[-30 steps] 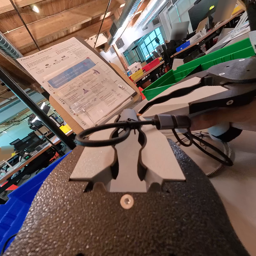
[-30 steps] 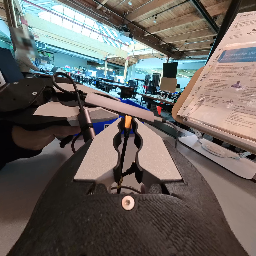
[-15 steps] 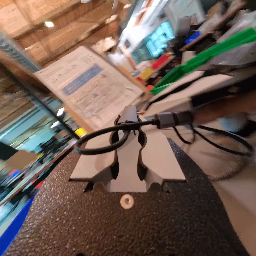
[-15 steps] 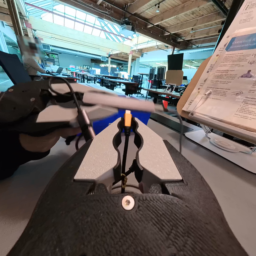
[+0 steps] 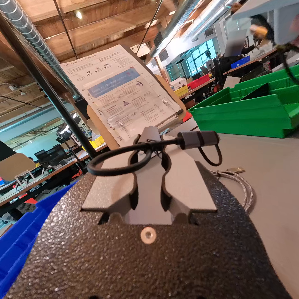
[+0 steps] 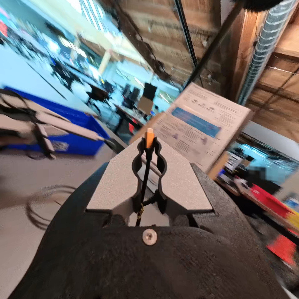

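My left gripper (image 5: 150,144) is shut on a short black cable (image 5: 116,163). The cable loops out to the left, and its grey connector block (image 5: 198,139) sticks out to the right. My right gripper (image 6: 149,143) is shut on a thin black cable with an orange plug (image 6: 149,139) that points forward past the fingertips. In the left wrist view the right gripper (image 5: 265,24) is blurred, high at the top right, well apart from the left one. In the right wrist view the left gripper (image 6: 53,129) is low at the left.
A braided silver cable (image 5: 247,191) with a metal plug (image 5: 236,169) lies on the grey table (image 5: 267,161). A green bin (image 5: 242,113) stands at the right and a blue bin (image 5: 21,234) at the left. A printed sheet on a stand (image 5: 123,97) and a black pole (image 5: 48,90) are behind. The gap from one gripper's tips to the other's is roughly 20 cm.
My right gripper, with the orange plug, has pulled away from the left gripper and risen, tilting. My left gripper still holds its cable and has shifted only slightly.
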The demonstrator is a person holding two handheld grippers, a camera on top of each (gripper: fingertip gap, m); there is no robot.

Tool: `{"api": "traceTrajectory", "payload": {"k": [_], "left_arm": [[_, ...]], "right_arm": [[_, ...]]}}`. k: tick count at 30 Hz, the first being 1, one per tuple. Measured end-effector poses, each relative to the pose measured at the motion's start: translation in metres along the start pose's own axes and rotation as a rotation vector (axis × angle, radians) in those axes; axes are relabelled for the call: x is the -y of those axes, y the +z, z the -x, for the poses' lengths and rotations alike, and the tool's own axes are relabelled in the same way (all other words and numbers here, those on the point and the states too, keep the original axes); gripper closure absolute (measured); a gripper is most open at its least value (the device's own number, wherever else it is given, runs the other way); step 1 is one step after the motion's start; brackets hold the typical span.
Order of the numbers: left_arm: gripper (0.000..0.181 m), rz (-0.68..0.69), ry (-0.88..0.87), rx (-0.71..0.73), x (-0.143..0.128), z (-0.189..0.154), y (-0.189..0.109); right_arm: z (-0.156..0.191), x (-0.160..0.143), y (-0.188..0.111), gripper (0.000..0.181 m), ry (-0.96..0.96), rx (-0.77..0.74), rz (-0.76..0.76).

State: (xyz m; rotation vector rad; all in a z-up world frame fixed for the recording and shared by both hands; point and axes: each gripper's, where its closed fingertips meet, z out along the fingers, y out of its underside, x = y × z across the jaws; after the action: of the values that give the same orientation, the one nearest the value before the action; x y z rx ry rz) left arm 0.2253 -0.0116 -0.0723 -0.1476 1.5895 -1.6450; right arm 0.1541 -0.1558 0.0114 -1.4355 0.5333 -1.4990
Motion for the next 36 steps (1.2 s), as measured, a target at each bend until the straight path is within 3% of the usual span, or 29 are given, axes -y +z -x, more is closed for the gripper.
{"api": "traceTrajectory", "payload": {"k": [4, 7, 9, 12, 15, 19, 23, 26, 30, 36], "left_arm": [[0.159, 0.004, -0.034, -0.016, -0.003, 0.0, 0.001], [0.159, 0.005, -0.036, -0.024, -0.005, 0.0, 0.001], [0.159, 0.006, -0.041, -0.034, -0.006, -0.001, 0.001], [0.159, 0.003, -0.046, -0.042, -0.006, -0.002, 0.001], [0.159, 0.002, -0.06, -0.051, -0.006, -0.002, 0.001], [0.159, -0.009, -0.084, -0.073, -0.006, -0.004, 0.0], [0.159, -0.059, -0.169, -0.178, 0.002, -0.016, 0.0], [0.159, -0.153, -0.327, -0.385, 0.018, -0.035, -0.008], [0.161, -0.272, -0.517, -0.665, 0.04, -0.055, -0.028], [0.16, -0.335, -0.511, -0.919, 0.054, -0.085, -0.051]], "right_arm": [[-0.083, -0.053, -0.02, 0.172, -0.237, -0.216, 0.349], [-0.117, -0.104, -0.036, 0.174, -0.418, -0.251, 0.561], [-0.116, -0.139, -0.041, 0.171, -0.427, -0.181, 0.65], [-0.087, -0.178, -0.053, 0.149, -0.255, -0.01, 0.773], [-0.079, -0.164, -0.055, 0.144, -0.143, -0.022, 0.708], [-0.058, -0.111, -0.044, 0.14, 0.096, -0.01, 0.464], [0.011, -0.056, -0.033, 0.133, 0.366, 0.228, 0.212], [0.055, -0.04, -0.031, 0.128, 0.407, 0.324, 0.127], [0.085, -0.044, -0.032, 0.117, 0.342, 0.361, 0.117], [0.1, -0.02, -0.043, 0.113, 0.412, 0.465, 0.028]]}}
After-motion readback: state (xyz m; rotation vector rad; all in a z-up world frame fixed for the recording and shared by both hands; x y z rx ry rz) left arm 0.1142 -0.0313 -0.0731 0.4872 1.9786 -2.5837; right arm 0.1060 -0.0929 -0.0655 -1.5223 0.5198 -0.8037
